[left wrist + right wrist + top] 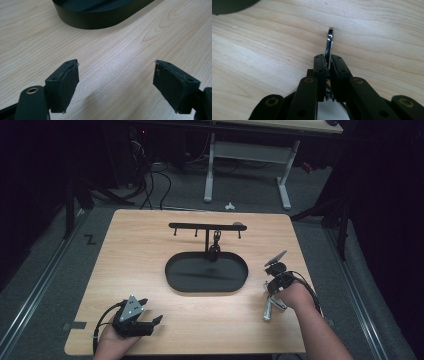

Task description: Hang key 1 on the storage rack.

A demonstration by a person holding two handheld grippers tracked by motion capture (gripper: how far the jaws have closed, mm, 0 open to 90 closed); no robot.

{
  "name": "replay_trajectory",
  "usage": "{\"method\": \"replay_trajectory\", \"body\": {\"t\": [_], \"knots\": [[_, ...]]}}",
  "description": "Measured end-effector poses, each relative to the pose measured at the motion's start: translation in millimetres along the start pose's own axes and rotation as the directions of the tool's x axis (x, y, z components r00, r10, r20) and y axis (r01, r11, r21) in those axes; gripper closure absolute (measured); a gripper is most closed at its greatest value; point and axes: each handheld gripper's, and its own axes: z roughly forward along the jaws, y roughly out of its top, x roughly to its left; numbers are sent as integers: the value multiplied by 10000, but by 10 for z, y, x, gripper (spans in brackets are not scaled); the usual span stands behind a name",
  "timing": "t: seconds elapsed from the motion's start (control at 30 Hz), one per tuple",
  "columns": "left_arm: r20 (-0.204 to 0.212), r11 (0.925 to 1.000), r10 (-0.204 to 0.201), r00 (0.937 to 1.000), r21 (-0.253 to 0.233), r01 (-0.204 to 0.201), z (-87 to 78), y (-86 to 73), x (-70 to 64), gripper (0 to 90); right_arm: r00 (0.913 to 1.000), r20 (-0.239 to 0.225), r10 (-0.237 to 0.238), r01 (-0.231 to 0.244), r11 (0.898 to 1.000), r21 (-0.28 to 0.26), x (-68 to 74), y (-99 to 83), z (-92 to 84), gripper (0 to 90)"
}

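A black oval tray [172, 279] lies at the table's middle, and its wall shows in the left gripper view [100, 21]. Behind it stands a black hook rack [207, 226] with one small dark item [216, 243] hanging from it. My right gripper [327, 59] is shut on a slim shiny metal piece [329, 43], seen edge-on just above the wood. In the high view that metal piece [269, 309] points toward the near edge beside the right gripper [274, 296], right of the tray. My left gripper [150, 311] [116, 72] rests open near the front left, jaws wide apart over bare wood.
The wooden table [140, 250] has bare room left and right of the tray. A corner of the tray [227, 5] shows in the right gripper view. Behind the table are a white desk frame [245, 155] and cables [155, 180] on the floor.
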Motion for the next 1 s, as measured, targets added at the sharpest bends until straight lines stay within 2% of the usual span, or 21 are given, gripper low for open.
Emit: {"method": "replay_trajectory", "body": {"t": [0.03, 0.43, 0.7, 1.0], "knots": [[-1, 10000, 5, 10000, 5, -5, 0, -1, 0, 213, 10000, 88, 22, -23, 10000, 76, -17, -1, 8, 830], [41, 10000, 12, 10000, 50, -12, 6, 0, -5, 213, 9999, -78, 121, -120, 9998, 128, -51, -5, 55, 809], [42, 10000, 18, 10000, 10, -18, 4, 1, -7, 213, 9998, -4, 187, -187, 9990, 418, -49, 32, 54, 821], [82, 10000, 89, 9999, -1, -89, 4, 9, -22, 214, 9989, -173, 431, -427, 9989, 203, -110, 18, 61, 818]]}}
